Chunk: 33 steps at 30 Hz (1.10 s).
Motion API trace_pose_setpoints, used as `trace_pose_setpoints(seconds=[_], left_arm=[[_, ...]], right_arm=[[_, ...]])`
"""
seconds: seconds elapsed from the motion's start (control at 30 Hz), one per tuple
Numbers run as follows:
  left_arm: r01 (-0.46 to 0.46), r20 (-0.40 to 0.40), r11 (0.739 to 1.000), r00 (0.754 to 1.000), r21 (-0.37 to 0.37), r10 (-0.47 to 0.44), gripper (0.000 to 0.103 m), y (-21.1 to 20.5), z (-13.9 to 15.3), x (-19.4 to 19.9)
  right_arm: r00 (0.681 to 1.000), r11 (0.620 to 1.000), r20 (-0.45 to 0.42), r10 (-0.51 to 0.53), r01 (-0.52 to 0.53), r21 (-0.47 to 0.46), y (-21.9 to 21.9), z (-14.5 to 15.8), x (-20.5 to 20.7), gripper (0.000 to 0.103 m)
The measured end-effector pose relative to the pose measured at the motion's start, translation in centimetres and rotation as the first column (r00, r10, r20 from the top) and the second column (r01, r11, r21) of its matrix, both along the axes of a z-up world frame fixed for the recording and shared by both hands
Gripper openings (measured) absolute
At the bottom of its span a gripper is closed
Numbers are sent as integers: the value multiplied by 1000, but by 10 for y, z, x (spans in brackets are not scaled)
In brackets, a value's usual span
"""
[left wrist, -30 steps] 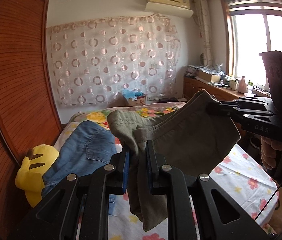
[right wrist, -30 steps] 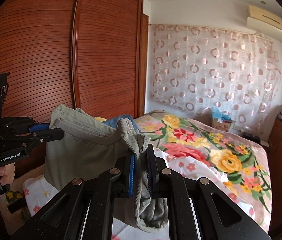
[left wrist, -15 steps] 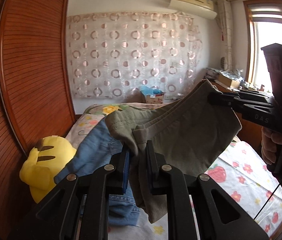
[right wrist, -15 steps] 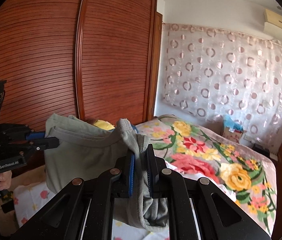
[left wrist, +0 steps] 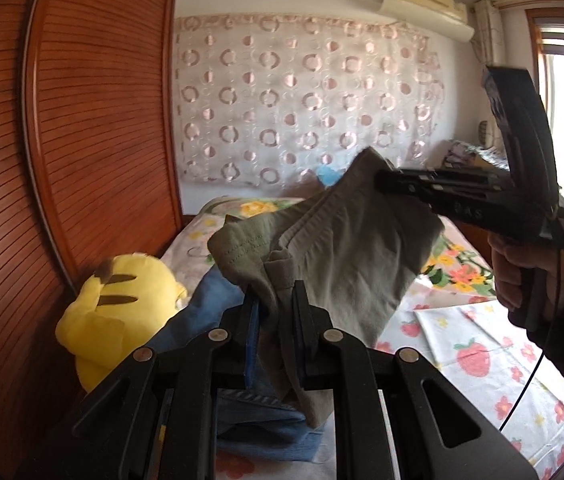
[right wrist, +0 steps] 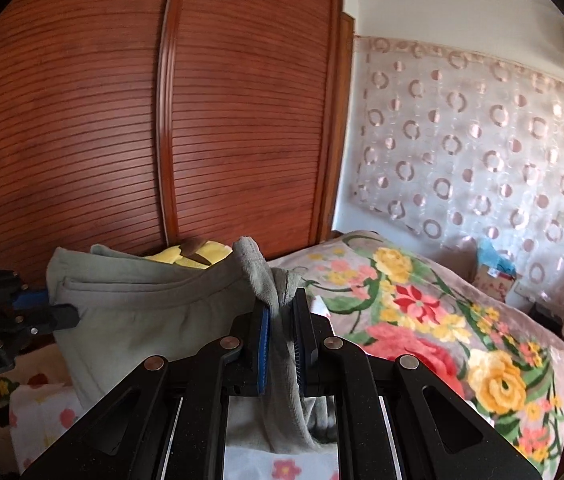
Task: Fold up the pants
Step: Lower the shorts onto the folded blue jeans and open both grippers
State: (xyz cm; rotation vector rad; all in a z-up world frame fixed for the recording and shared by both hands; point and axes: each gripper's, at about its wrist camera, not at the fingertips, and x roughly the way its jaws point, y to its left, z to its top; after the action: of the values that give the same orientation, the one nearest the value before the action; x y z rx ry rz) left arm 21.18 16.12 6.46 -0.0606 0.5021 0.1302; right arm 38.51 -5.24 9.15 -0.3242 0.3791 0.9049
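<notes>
Two grippers on one garment | olive-grey pants [left wrist: 346,256] held in the air above the bed [right wrist: 422,320] | left gripper [left wrist: 274,308] clamped on one bunched end | right gripper [right wrist: 282,320] clamped on the other | denim jeans [left wrist: 218,312] lying below, beside yellow plush toy [left wrist: 122,304]

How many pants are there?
2: olive-green cotton pants held up between left gripper and right gripper; blue denim jeans on the bed below. Others may be hidden.
</notes>
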Motion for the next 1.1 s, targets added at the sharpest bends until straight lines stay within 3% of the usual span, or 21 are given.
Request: trace_pose_setpoints(seconds=[0.47, 0.67, 0.73, 0.8, 0.9, 0.93, 1.0, 1.1], left_arm=[[-96, -96, 994, 991, -42, 92, 16, 35, -34, 11], [-115, -119, 991, 987, -66, 106, 16, 46, -40, 10], [-105, -129, 992, 987, -68, 96, 16, 46, -41, 9], [-107, -129, 992, 987, -65, 98, 20, 45, -41, 8], [-101, -109, 992, 990, -71, 93, 41, 44, -36, 4], [-96, -102, 992, 991, -77, 88, 49, 44, -35, 4], [-89, -94, 993, 992, -78, 82, 52, 44, -32, 3], [-81, -87, 994, 993, -71, 74, 74, 42, -32, 4]], right_arm=[[997, 991, -29, 78, -80, -111, 67, -26, 57, 10], [995, 989, -87, 54, -66, -132, 78, -33, 73, 10], [989, 989, -138, 54, -72, -129, 79, -36, 77, 16], [988, 990, -151, 41, -61, -127, 77, -34, 78, 22], [992, 994, -129, 17, -31, -109, 67, -24, 76, 30], [991, 995, -131, 14, -26, -95, 63, -21, 75, 31], [990, 998, -138, 19, -28, -65, 53, -15, 70, 31], [982, 997, -178, 65, -72, -35, 40, -14, 59, 31]])
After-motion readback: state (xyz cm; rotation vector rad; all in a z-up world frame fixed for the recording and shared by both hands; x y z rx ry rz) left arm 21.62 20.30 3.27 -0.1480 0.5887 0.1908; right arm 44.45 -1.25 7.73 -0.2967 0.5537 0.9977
